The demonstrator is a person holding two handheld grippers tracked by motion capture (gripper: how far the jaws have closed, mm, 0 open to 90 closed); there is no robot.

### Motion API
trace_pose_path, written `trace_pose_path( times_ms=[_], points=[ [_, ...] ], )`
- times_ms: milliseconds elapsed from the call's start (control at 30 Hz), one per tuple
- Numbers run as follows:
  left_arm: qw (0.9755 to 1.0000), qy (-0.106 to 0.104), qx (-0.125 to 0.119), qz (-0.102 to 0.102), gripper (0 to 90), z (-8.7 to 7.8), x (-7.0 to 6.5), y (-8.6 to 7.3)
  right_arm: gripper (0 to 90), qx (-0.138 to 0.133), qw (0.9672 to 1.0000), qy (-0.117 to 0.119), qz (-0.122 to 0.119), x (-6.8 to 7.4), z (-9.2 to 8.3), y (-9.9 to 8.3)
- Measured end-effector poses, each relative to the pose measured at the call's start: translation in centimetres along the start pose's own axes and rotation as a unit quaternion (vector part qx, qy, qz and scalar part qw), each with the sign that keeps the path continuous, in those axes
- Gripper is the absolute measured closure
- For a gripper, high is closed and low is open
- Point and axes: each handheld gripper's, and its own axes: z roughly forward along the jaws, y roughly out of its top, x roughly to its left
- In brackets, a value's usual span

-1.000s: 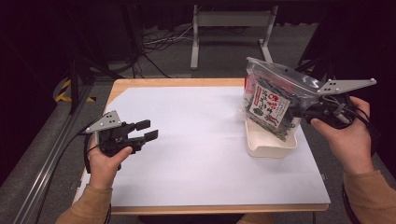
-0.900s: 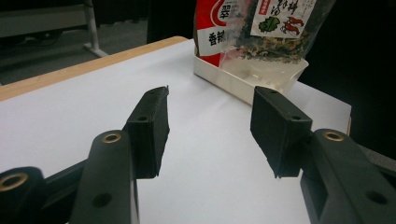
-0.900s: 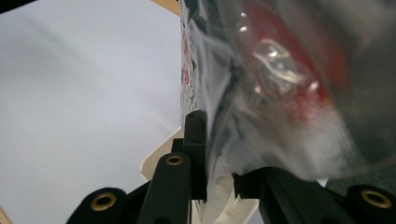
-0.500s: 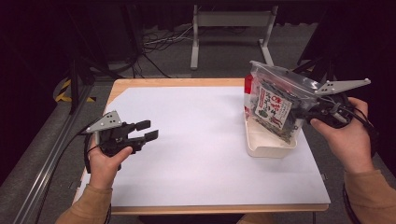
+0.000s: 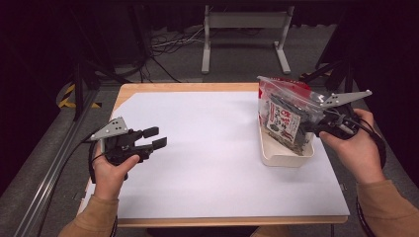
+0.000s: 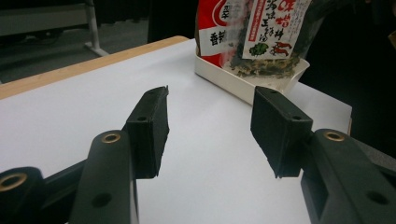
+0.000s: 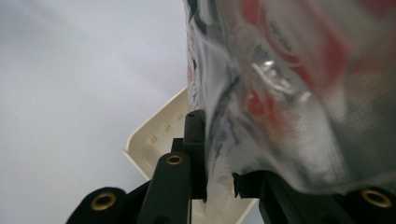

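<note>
Right gripper view: a clear plastic snack bag with red-and-white label is clamped between the right gripper jaws, its bottom in the shallow cream plastic tray near the table's right edge. Lowering appears under way; release is judged next. The left gripper is held open and empty near the left edge.

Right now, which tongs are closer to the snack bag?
Right. The right tongs grip the snack bag over the white tray. The left tongs wait open, far across the table.
</note>
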Motion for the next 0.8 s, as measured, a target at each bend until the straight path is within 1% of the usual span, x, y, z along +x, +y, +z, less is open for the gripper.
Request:
trace_pose_path(
  times_ms=[200, 233, 300, 433, 467, 600, 667, 800],
  points=[
    [1.0, 0.0, 0.002, 0.002, 47.3, 0.1, 0.0, 0.0, 77.6, 0.004, 1.0, 0.003, 0.005, -0.2, 0.9, -0.8],
    [1.0, -0.001, 0.002, 0.0, 47.2, 0.1, 0.0, 0.0, 77.5, 0.002, 0.9999, 0.006, 0.011, -0.4, 1.1, -1.1],
    [1.0, -0.001, 0.003, 0.001, 47.2, 0.2, 0.0, 0.0, 77.4, 0.004, 0.9998, 0.009, 0.015, -0.4, 1.2, -1.3],
    [1.0, -0.001, 0.002, 0.003, 47.1, 0.3, 0.0, 0.0, 77.3, 0.006, 0.9994, 0.016, 0.028, -0.7, 2.5, -2.1],
    [1.0, -0.001, 0.002, 0.003, 47.1, 0.3, 0.0, 0.0, 77.3, 0.006, 0.9994, 0.016, 0.028, -0.7, 2.5, -2.1],
    [1.0, -0.002, 0.005, 0.0, 46.8, 0.4, -0.1, 0.0, 77.3, 0.002, 0.999, 0.017, 0.041, -1.0, 2.6, -2.7],
    [1.0, -0.001, 0.005, 0.003, 46.4, 0.4, -0.1, 0.0, 77.2, 0.002, 0.999, 0.017, 0.042, -1.1, 2.7, -3.1],
    [1.0, 0.0, 0.006, 0.003, 45.2, 0.4, -0.1, 0.0, 76.3, -0.01, 0.9987, 0.018, 0.046, -1.4, 2.7, -3.6]
  ],
)
